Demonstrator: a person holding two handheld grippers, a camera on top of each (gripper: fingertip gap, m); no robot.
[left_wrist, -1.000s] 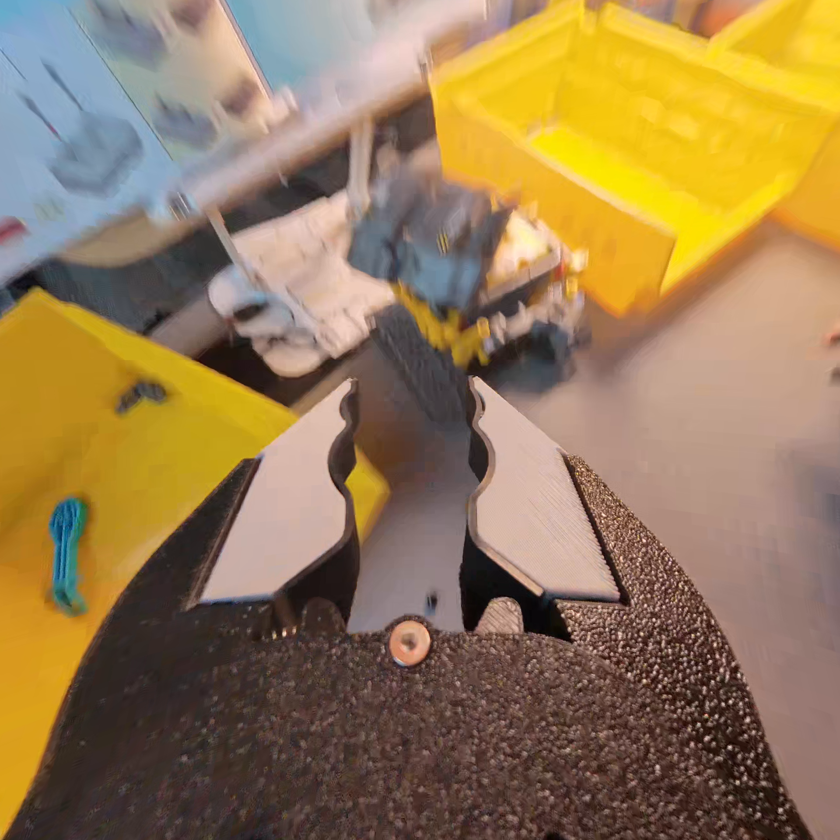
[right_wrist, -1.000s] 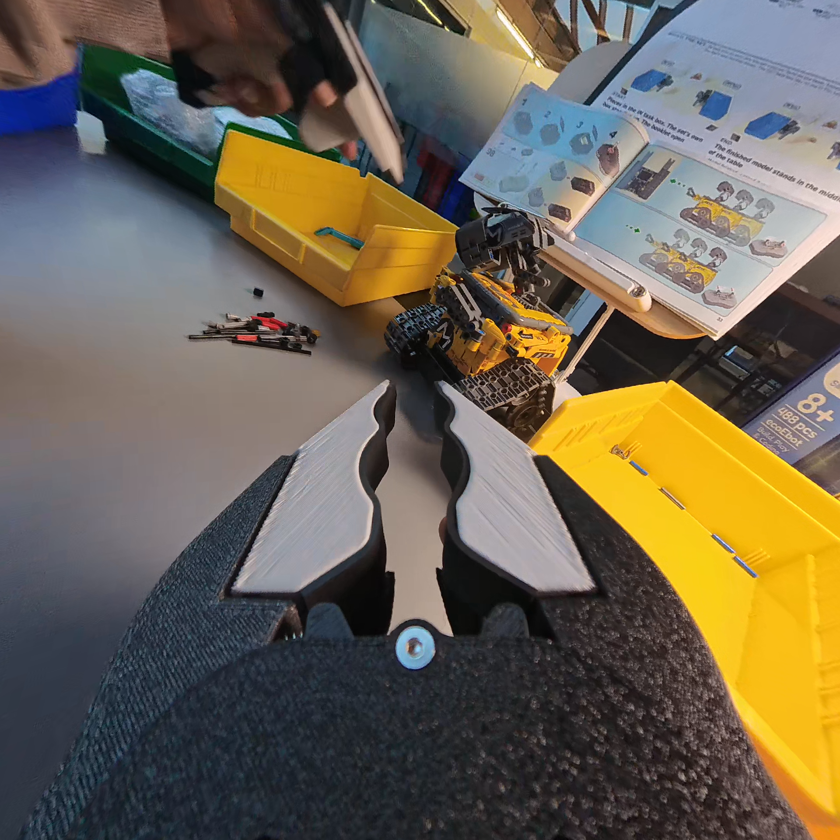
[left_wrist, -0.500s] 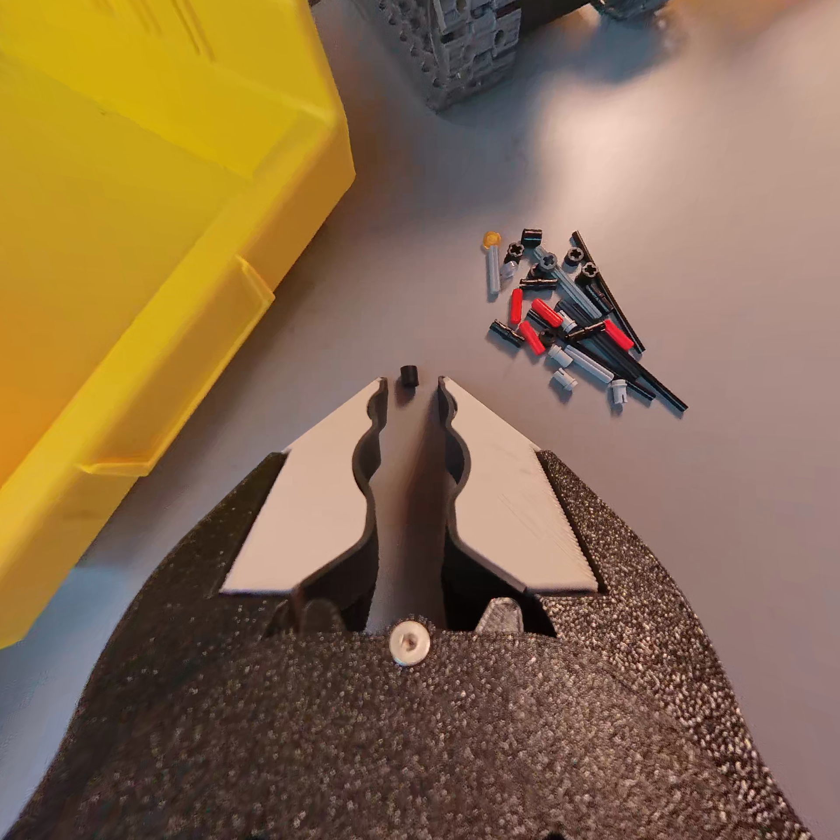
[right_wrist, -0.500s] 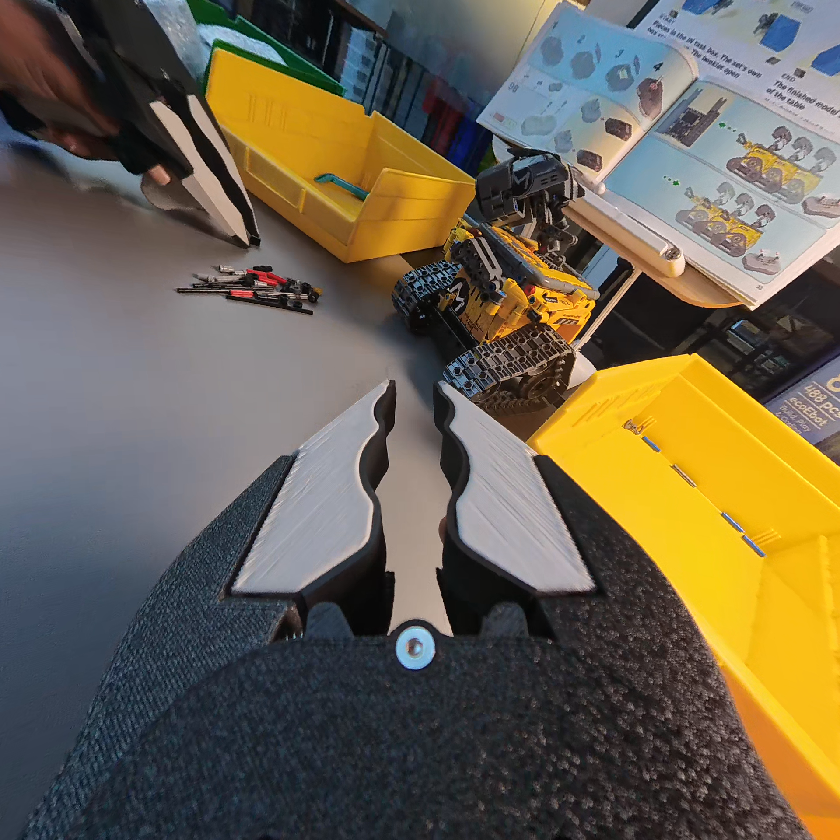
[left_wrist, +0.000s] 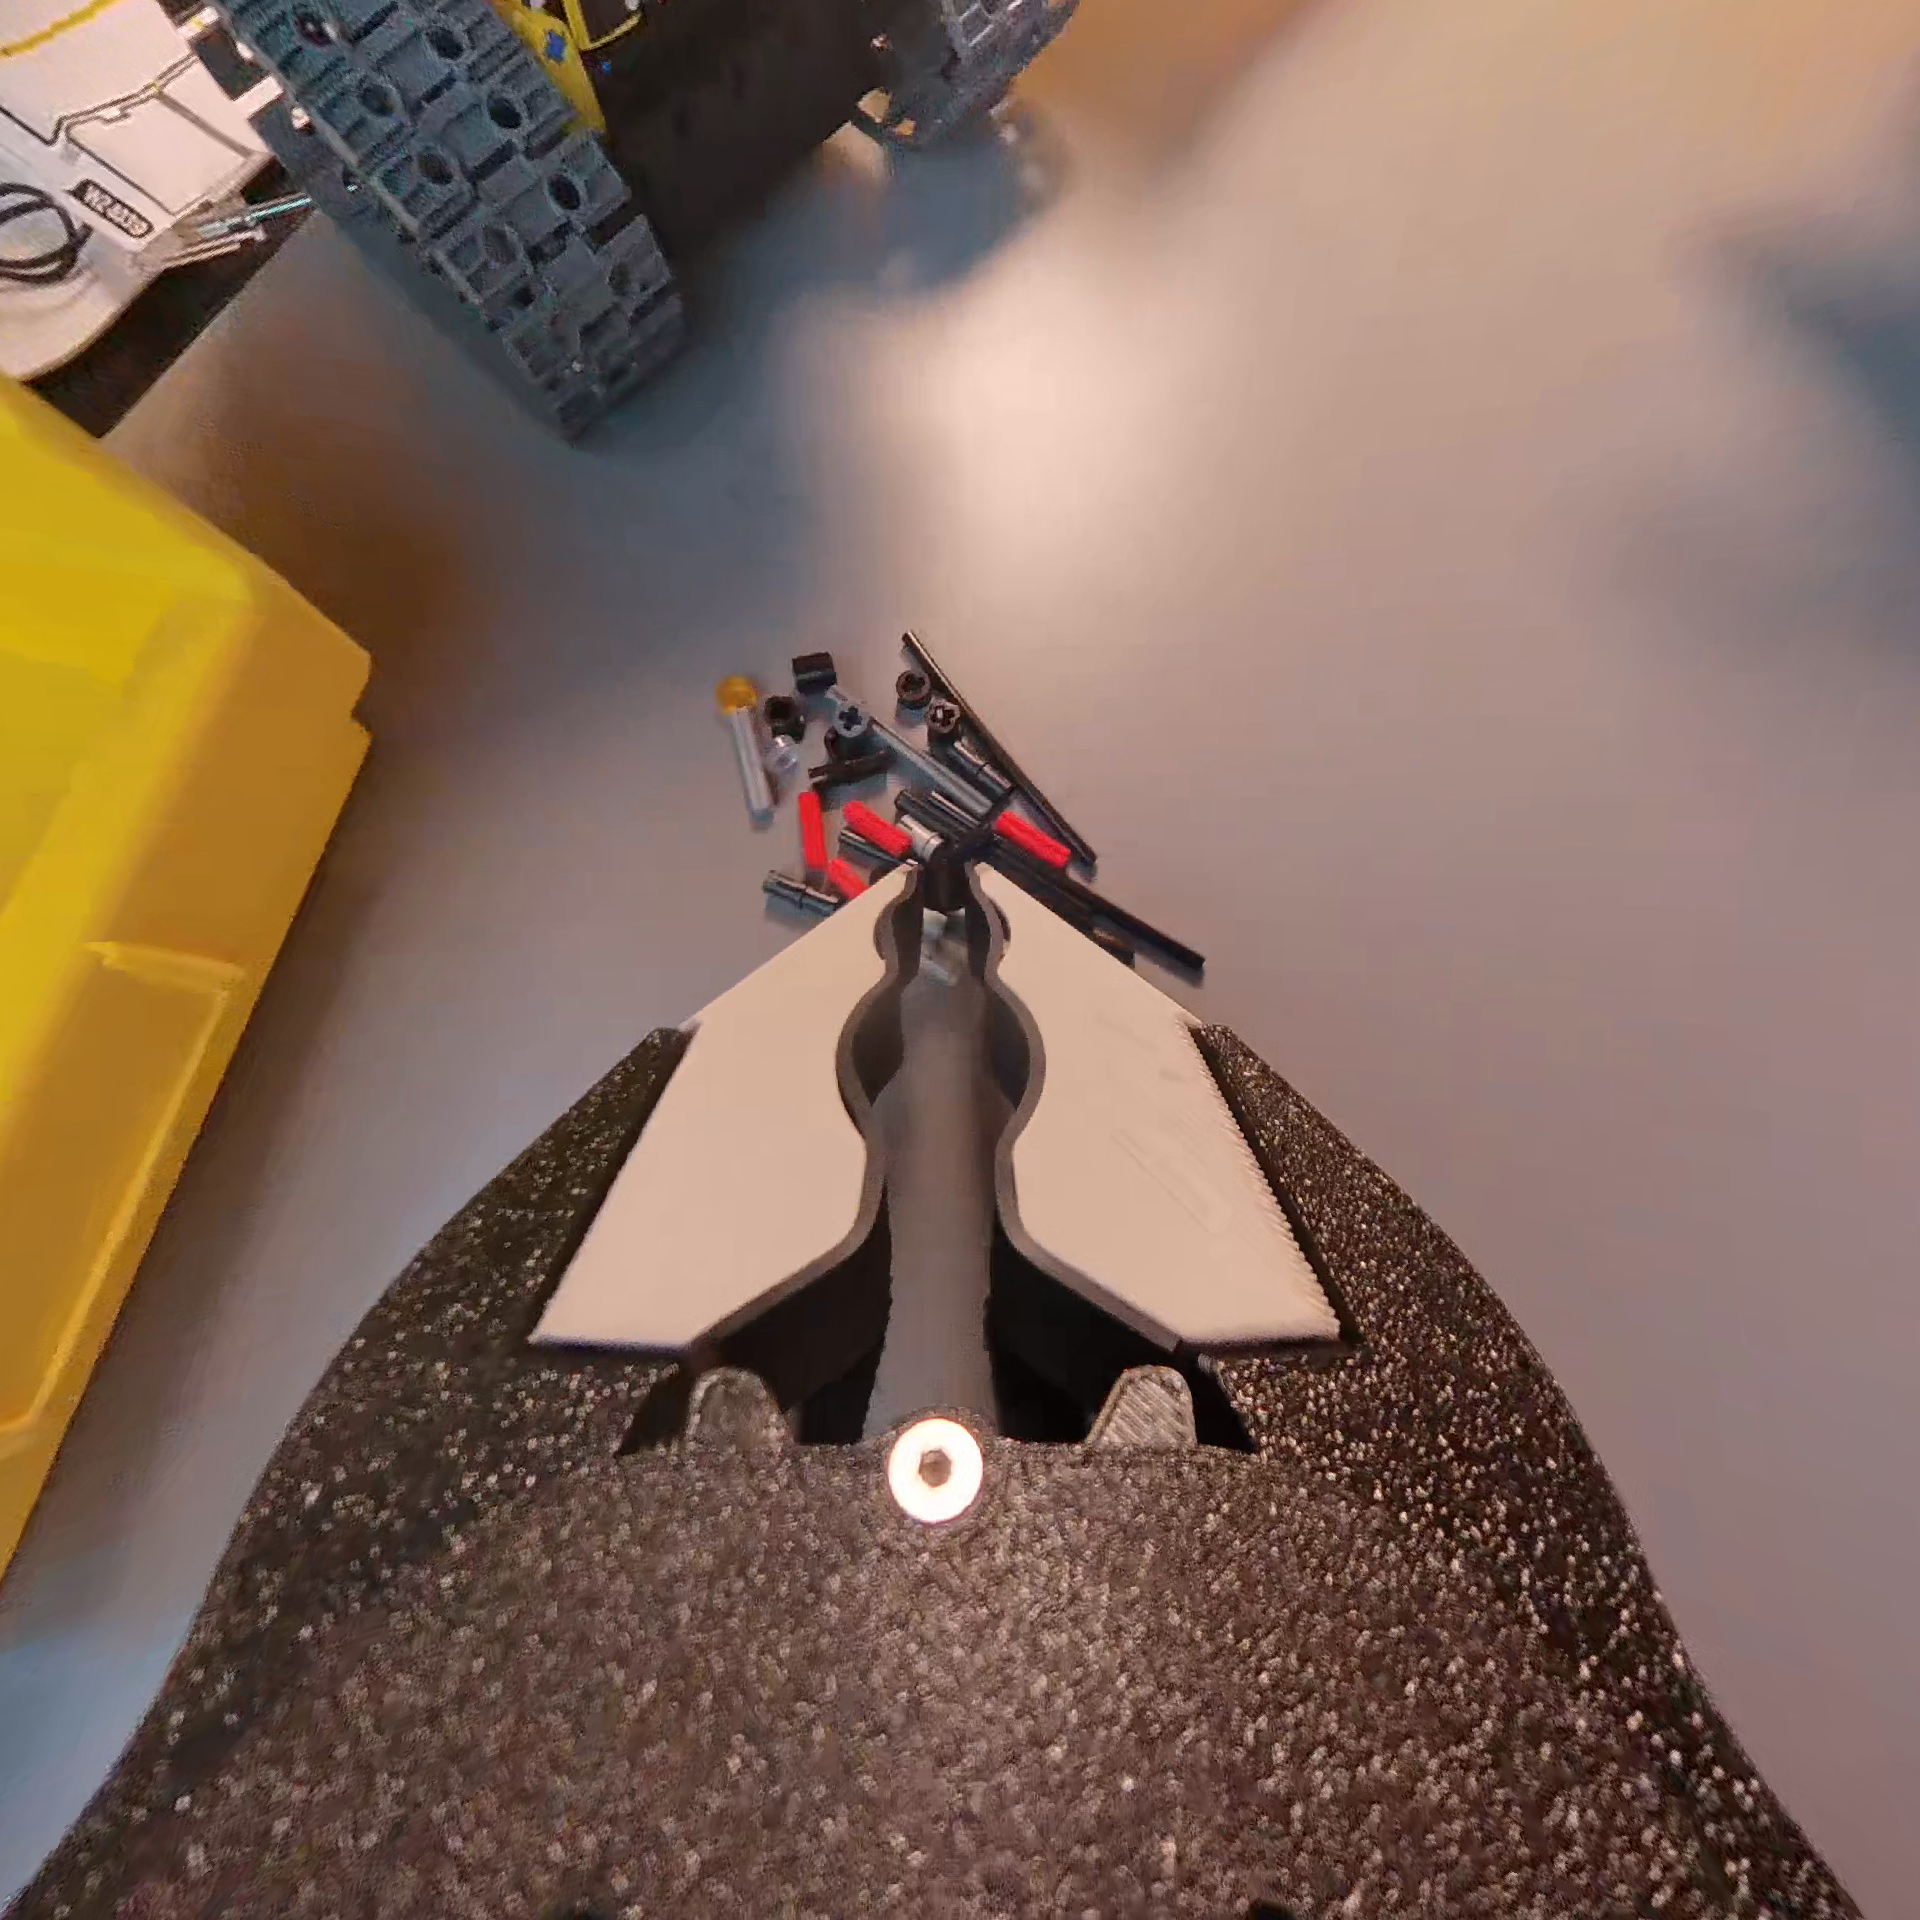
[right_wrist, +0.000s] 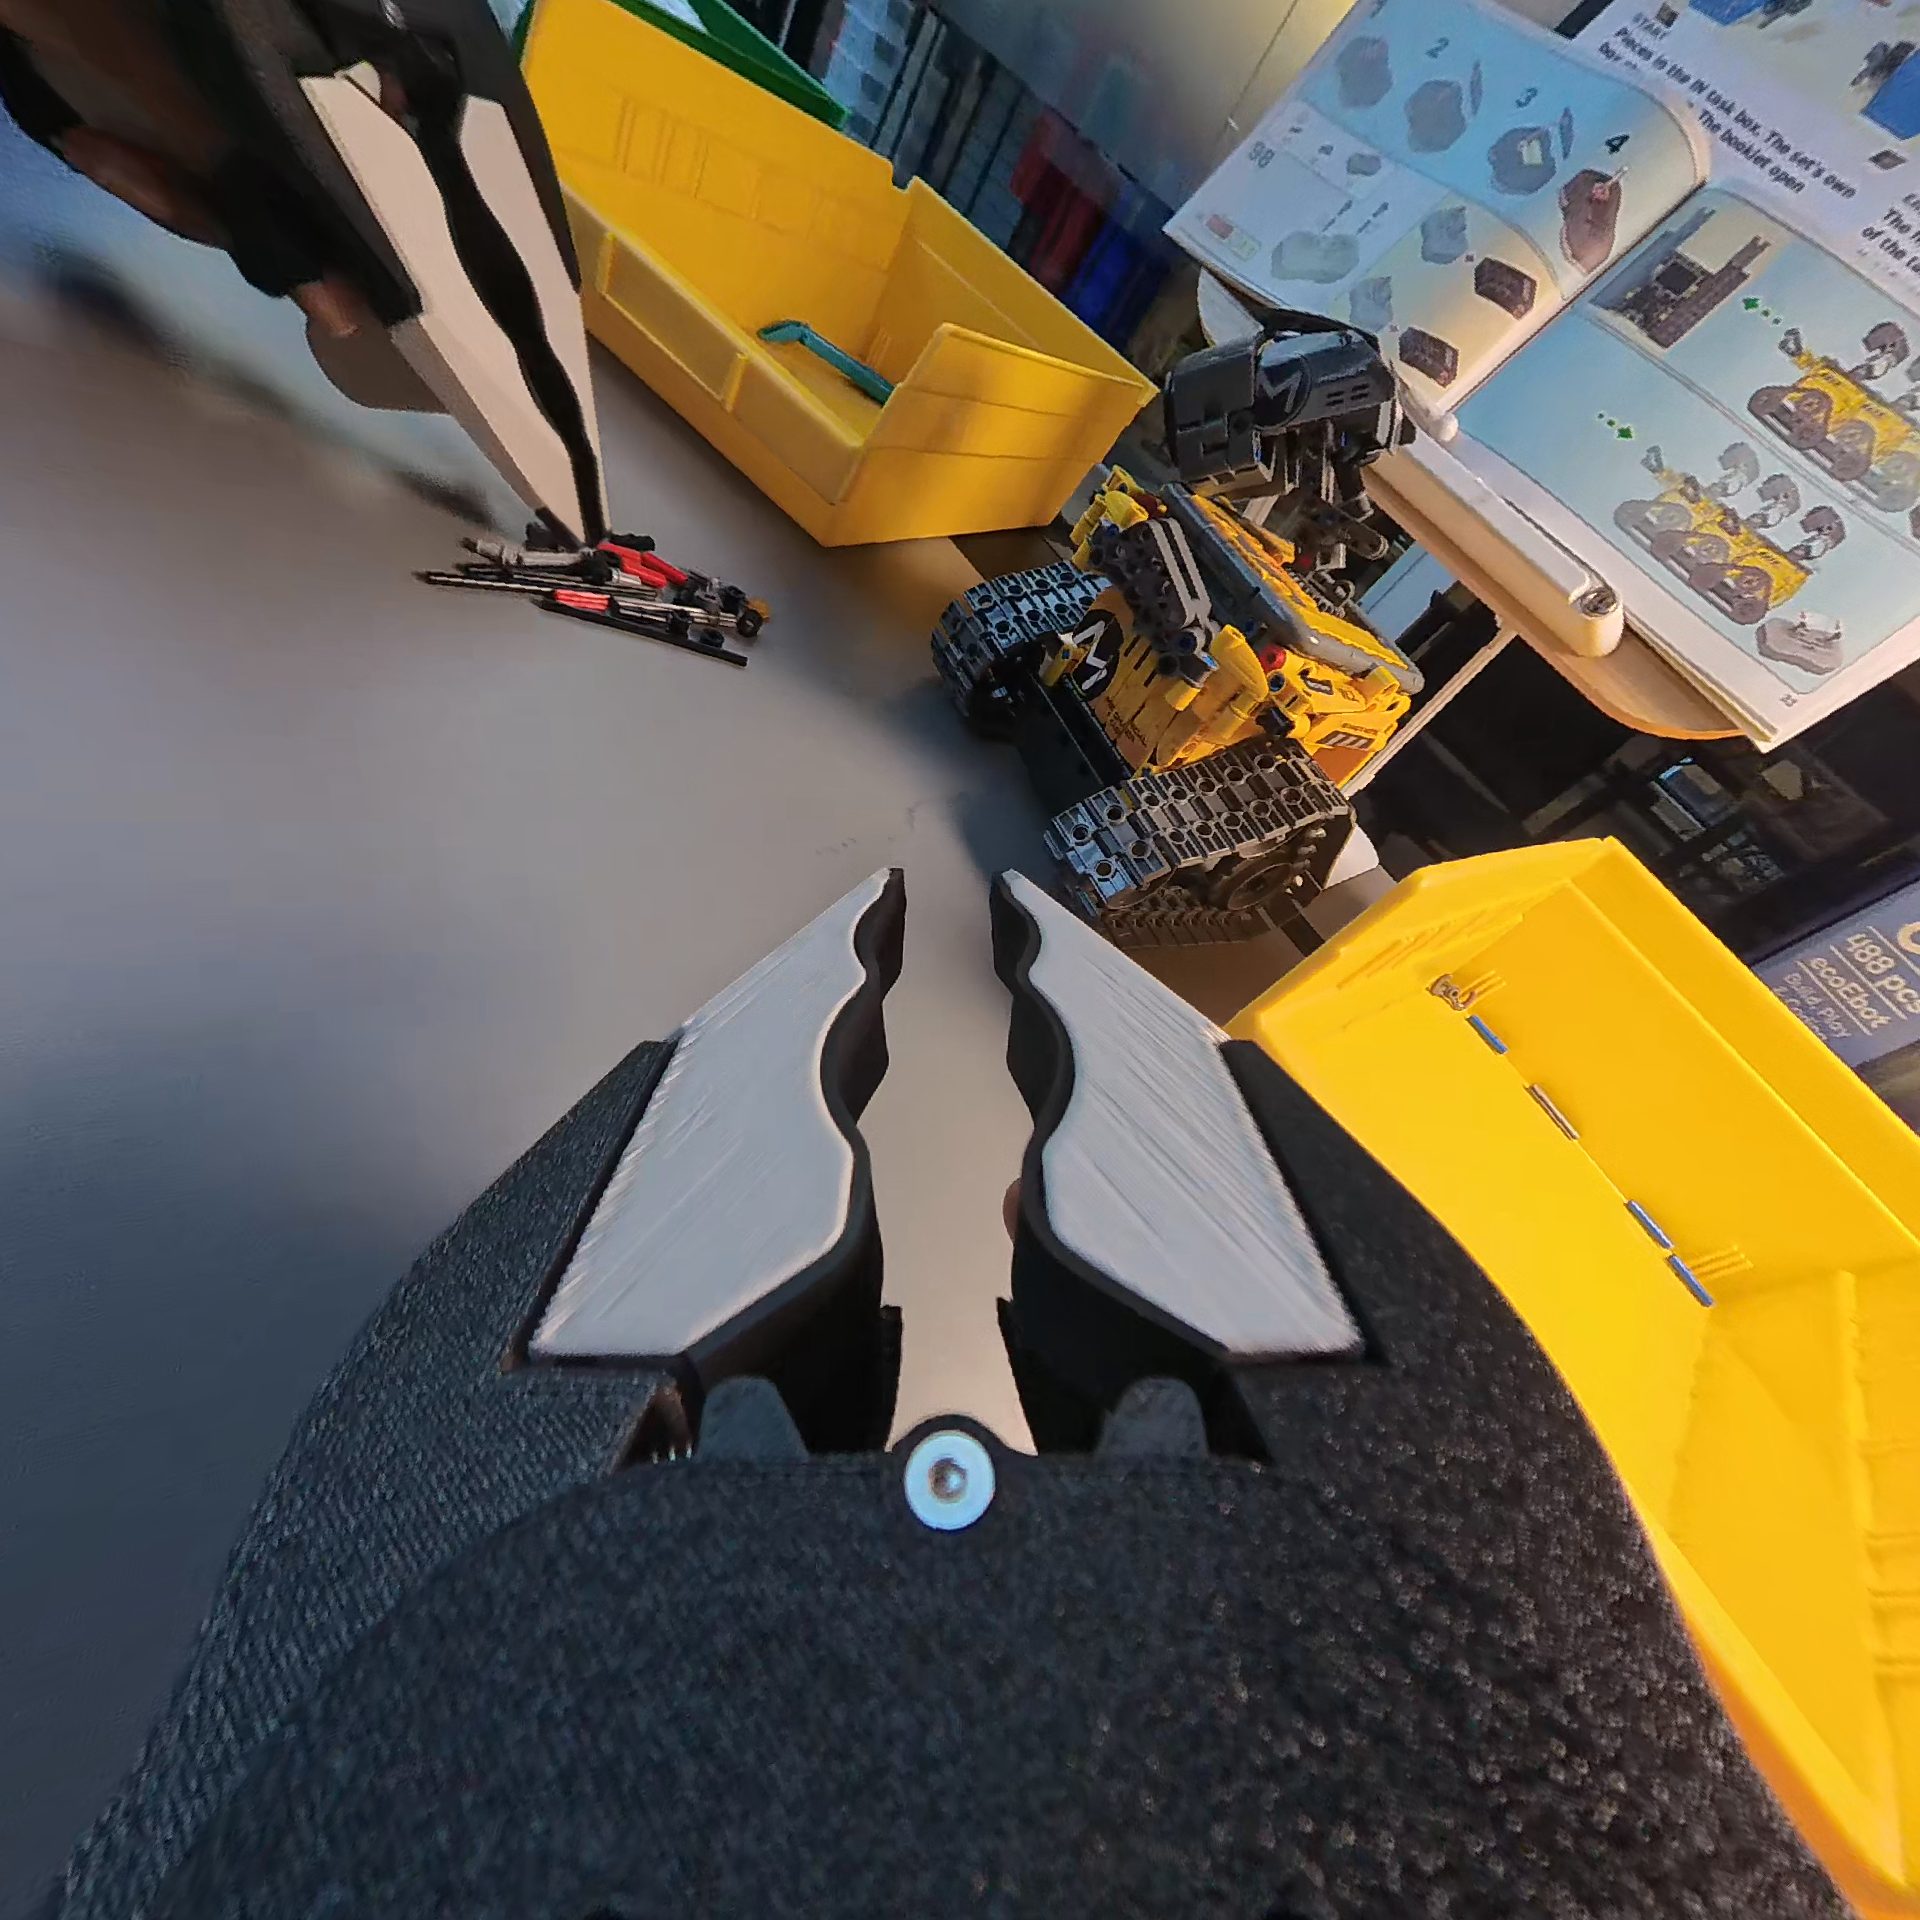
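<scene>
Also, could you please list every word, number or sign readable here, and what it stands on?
I do not copy out writing; these things bear it:
Open instruction booklet on its stand: printed text and step numbers.
Dark blue box at the right edge: pale lettering.
Yellow tracked model: small marks, too small to read.
White sheet, left wrist view: a blurred label.

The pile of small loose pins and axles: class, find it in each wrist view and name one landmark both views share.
Left wrist view: pile of pins and axles lies centre, at the left gripper tips.
Right wrist view: upper left, under the far gripper.
Shared landmark: the yellow tracked model.
</scene>
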